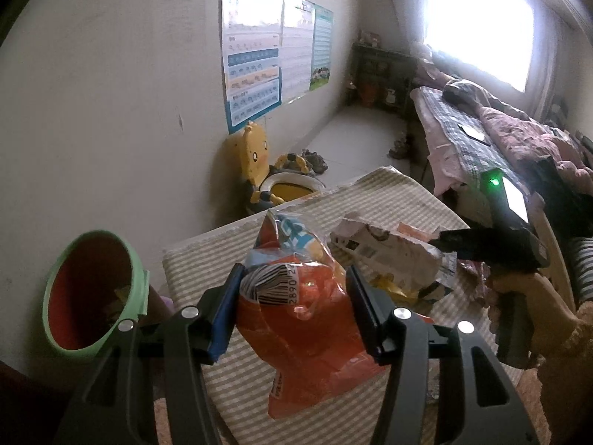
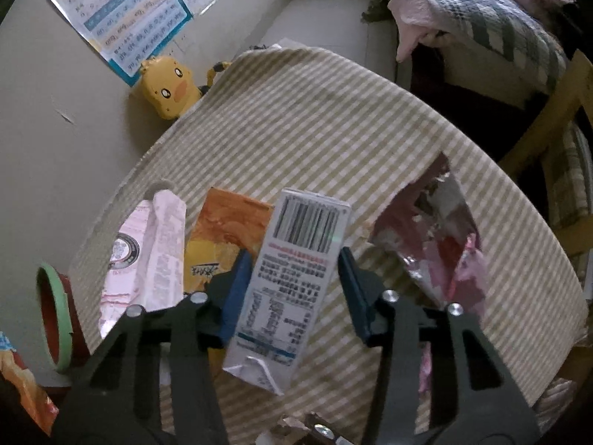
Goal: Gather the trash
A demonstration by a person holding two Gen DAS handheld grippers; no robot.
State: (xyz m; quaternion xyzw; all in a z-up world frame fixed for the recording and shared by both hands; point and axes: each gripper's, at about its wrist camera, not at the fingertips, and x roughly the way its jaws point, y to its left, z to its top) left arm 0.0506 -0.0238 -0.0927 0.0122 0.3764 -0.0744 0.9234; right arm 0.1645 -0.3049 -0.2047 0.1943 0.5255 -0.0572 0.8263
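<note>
My left gripper is shut on an orange crinkled snack bag with a barcode, held above the striped table. A green-rimmed bin with a red inside stands to its left; it also shows in the right wrist view. My right gripper straddles a white drink carton; its left finger touches the carton, and a gap shows at the right finger. A pink-white wrapper, an orange packet and a torn pink wrapper lie on the cloth.
A yellow duck potty stands by the wall beyond the table. A bed with blankets is at the right, and a wooden chair beside the table. Posters hang on the wall.
</note>
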